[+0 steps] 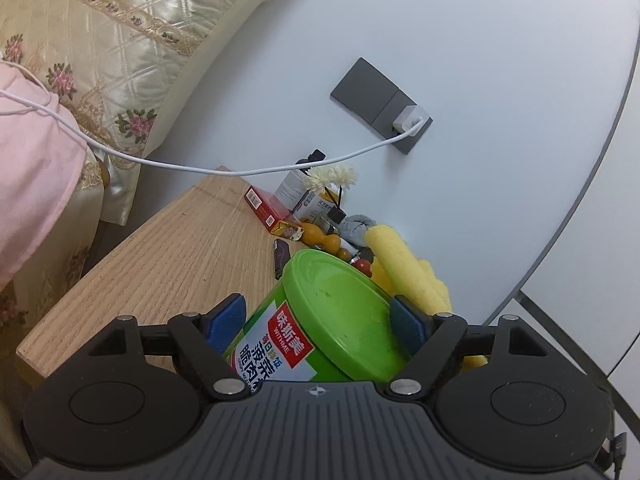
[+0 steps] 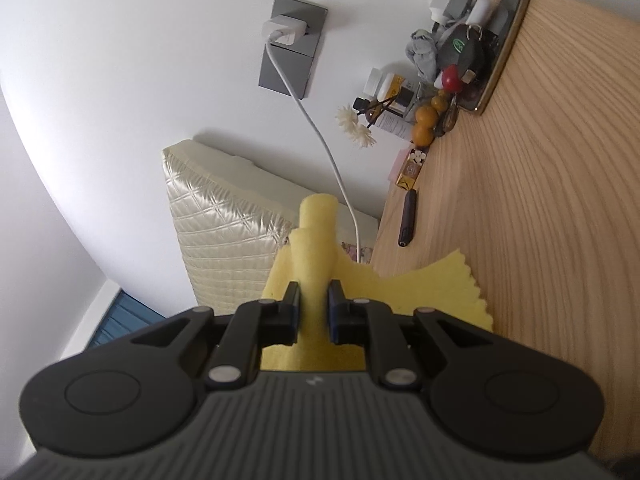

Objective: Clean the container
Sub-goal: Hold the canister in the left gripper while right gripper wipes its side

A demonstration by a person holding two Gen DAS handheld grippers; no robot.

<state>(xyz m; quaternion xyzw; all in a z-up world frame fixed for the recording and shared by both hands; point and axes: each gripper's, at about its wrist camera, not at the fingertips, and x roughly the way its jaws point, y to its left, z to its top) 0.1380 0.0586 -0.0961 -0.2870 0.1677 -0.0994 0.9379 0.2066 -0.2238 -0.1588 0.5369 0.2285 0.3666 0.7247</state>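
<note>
Left wrist view: left gripper fingers clamp green-lidded container tilted over surface far edge, right gripper fingers pinch yellow cloth; slick lid may slip, clutter crowds wall-side corner, open room along bed-side edge.

Left hand-held gripper, right hand-held gripper: black linkages, silver screws, blue pads, ribbed grey housing.

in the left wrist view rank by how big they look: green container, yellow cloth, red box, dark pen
1. green container, though nearness to the camera inflates it
2. yellow cloth, partly hidden
3. red box
4. dark pen
</note>
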